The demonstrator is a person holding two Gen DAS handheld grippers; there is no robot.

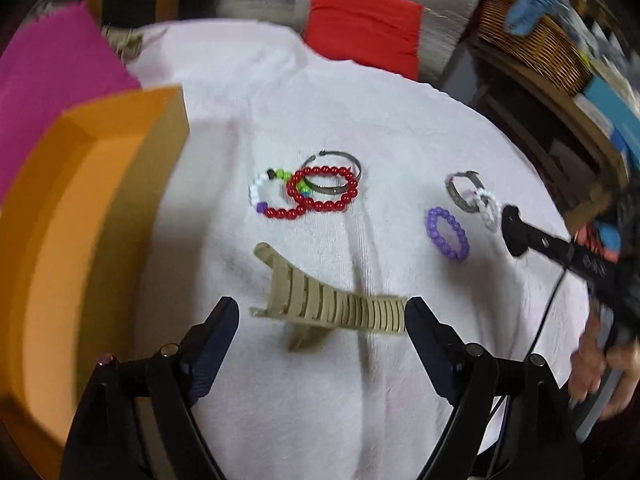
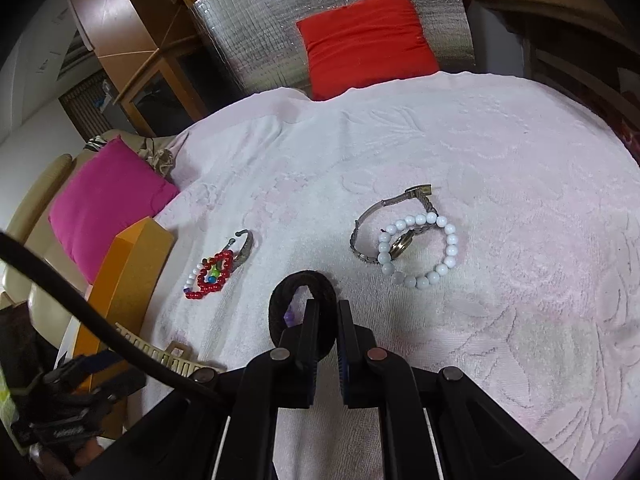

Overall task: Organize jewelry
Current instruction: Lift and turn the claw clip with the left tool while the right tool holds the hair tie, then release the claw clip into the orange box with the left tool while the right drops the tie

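My left gripper (image 1: 322, 312) stands open over a beige hair claw clip (image 1: 320, 304) that lies on the white towel (image 1: 360, 380) between the jaws; the right fingertip is at the clip's end. My right gripper (image 2: 324, 312) is shut on a black fuzzy hair tie (image 2: 280, 300), held just above the towel. In the left wrist view the right gripper (image 1: 516, 236) hangs beside a purple bead bracelet (image 1: 446, 234). A red bead bracelet (image 1: 324, 188), a multicolour bead bracelet (image 1: 260, 196) and a silver bangle (image 1: 340, 160) lie tangled mid-towel. A watch (image 2: 368, 216) and a white bead bracelet (image 2: 420, 248) overlap.
An orange box (image 1: 120, 200) stands open at the towel's left edge, close to my left gripper. A pink cushion (image 2: 104, 200) lies behind it and a red cushion (image 2: 364, 40) at the far edge. A wicker basket (image 1: 532, 48) sits far right. A person's hand (image 1: 600, 360) holds the right gripper.
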